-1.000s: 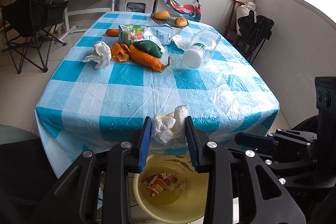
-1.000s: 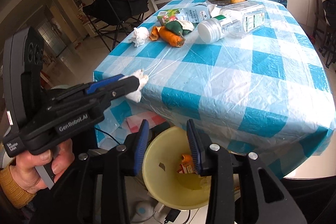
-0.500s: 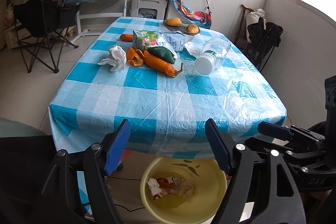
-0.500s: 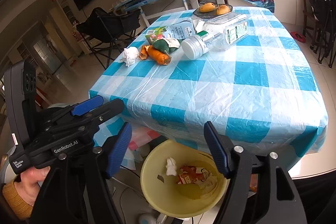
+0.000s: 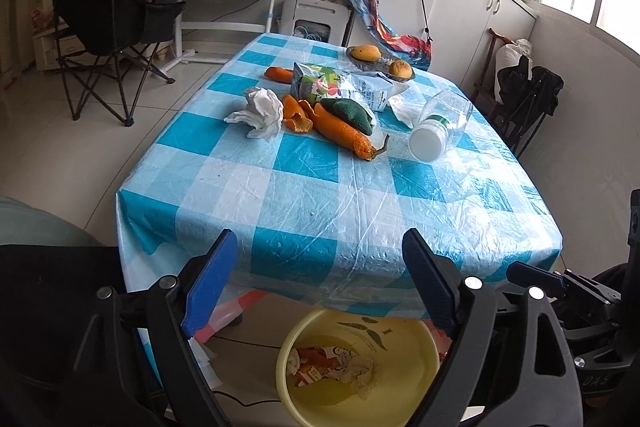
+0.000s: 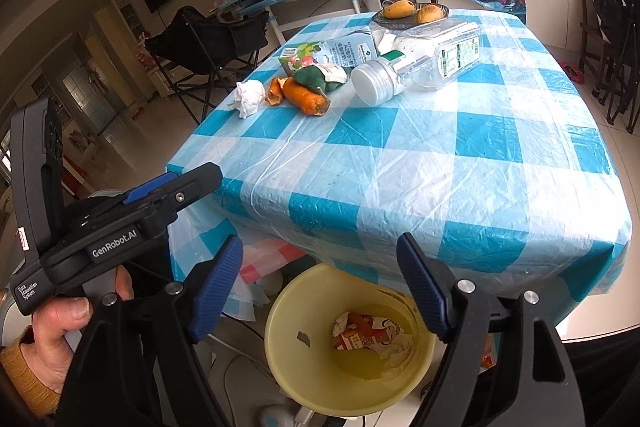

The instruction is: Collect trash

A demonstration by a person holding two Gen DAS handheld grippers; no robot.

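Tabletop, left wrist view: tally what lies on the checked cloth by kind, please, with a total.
Crumpled tissue: 1
Orange peel: 1
Carrots: 2, one long, one at the far side
Dark green pouch: 1
Cartons: 2, one green, one white
Clear bottle: 1
Fruit dish: 1
Total: 9

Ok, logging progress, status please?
Both claws, left and right, opening, empty. Yellow bin holds scraps. Tissue on table. Nothing in the way.
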